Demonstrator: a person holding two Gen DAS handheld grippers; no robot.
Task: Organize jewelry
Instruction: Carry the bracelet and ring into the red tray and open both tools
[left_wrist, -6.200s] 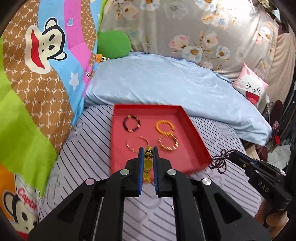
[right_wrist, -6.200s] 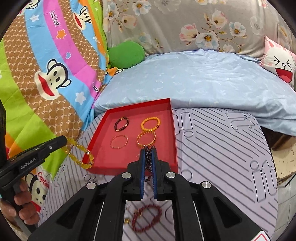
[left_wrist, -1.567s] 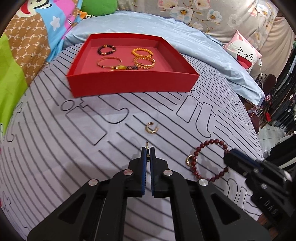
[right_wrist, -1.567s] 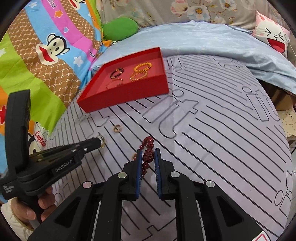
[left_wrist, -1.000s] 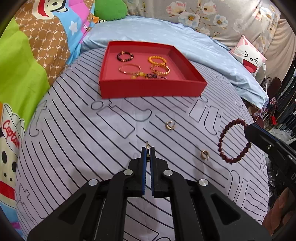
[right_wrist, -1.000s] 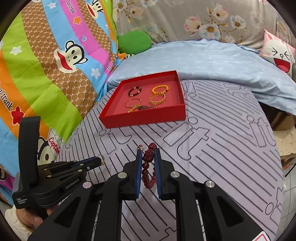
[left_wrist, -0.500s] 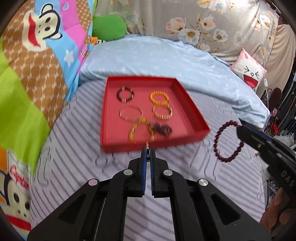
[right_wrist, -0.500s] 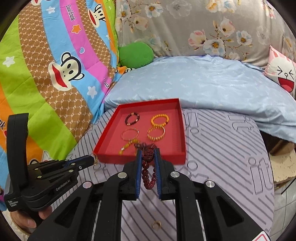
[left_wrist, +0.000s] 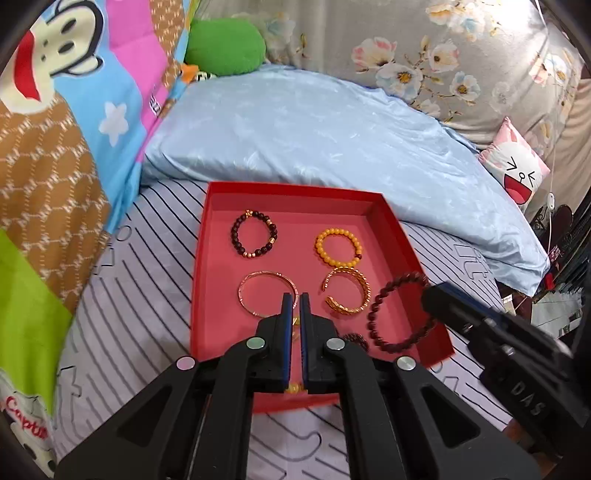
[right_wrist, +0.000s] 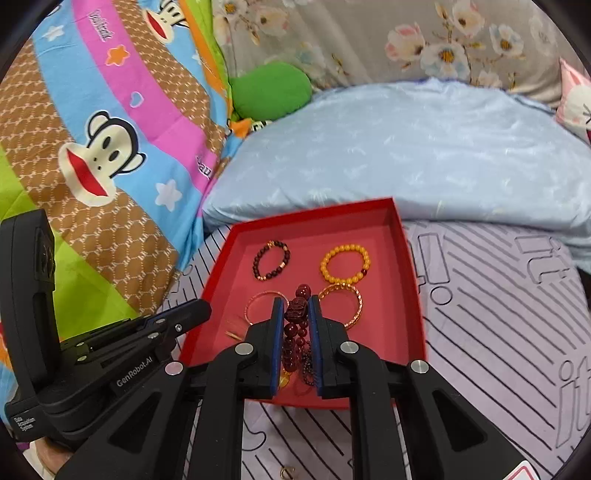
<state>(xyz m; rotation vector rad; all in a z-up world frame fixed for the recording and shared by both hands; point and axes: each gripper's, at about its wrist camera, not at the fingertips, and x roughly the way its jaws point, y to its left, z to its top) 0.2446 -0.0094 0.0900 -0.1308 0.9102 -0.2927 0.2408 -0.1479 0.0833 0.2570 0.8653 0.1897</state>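
Now both tongs have moved from the near bedspread to over the red tray (left_wrist: 201, 295). The right gripper (right_wrist: 296, 302) clenches the dark red bracelet (left_wrist: 400, 312); the left gripper (left_wrist: 294, 298) is clenched, maybe on a tiny earring.

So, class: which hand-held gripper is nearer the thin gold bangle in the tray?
Left. The left hand-held gripper sits at the thin gold bangle's edge; the right hand-held gripper hangs beyond the neighbouring bangle.

A pale blue quilt (left_wrist: 314, 140) lies before floral fabric (left_wrist: 424, 48) and a cartoon-monkey blanket (right_wrist: 103, 122).
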